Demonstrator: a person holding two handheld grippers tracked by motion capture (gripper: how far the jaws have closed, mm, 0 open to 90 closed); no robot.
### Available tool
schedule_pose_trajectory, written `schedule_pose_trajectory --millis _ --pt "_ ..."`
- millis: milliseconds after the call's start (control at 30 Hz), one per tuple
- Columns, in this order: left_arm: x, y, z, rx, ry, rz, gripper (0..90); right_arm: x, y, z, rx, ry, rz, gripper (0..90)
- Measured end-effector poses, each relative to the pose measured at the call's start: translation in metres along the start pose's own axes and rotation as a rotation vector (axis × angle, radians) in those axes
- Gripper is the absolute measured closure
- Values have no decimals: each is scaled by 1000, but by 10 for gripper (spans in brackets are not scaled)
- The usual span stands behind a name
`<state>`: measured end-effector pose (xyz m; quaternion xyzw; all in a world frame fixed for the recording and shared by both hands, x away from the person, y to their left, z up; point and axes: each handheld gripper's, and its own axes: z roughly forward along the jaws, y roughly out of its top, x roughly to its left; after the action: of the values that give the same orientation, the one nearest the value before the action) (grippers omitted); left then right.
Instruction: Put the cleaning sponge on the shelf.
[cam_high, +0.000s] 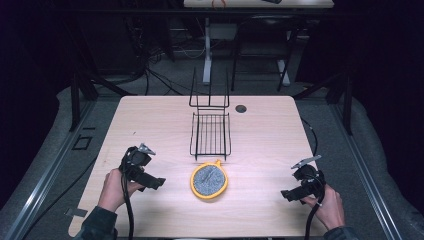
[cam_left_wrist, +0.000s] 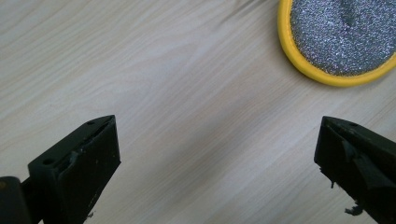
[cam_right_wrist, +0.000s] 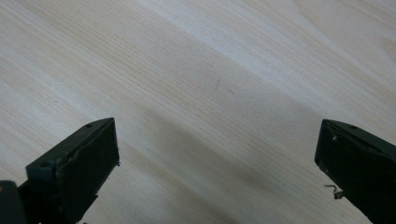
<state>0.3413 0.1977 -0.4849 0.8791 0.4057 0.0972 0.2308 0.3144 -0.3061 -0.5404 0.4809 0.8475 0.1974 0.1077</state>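
1. High view. A wooden table (cam_high: 150, 120) carried a black wire rack (cam_high: 210, 134) at centre, nothing in it. Just in front of the rack lay a round yellow-rimmed pad (cam_high: 209, 181) with a grey glittery face, flat on the wood. The left gripper (cam_high: 159, 183), held in a hand (cam_high: 114, 189), sat near the pad's left side, apart from it. The right gripper (cam_high: 285, 195), in the other hand (cam_high: 330, 207), lay well apart to the pad's right.

2. Left gripper view. Jaws stood spread wide over bare wood, pinching nothing. The pad (cam_left_wrist: 343, 37) lay ahead at upper right, clear of both jaws.

3. Right gripper view. Jaws stood spread wide, empty, with plain table (cam_right_wrist: 210, 93) between them.
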Motion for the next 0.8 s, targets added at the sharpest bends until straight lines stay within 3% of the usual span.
schedule_pose_trajectory --millis 800 --pt "-19 25 6 -17 -30 69 3 0 0 0 5 10 7 0"
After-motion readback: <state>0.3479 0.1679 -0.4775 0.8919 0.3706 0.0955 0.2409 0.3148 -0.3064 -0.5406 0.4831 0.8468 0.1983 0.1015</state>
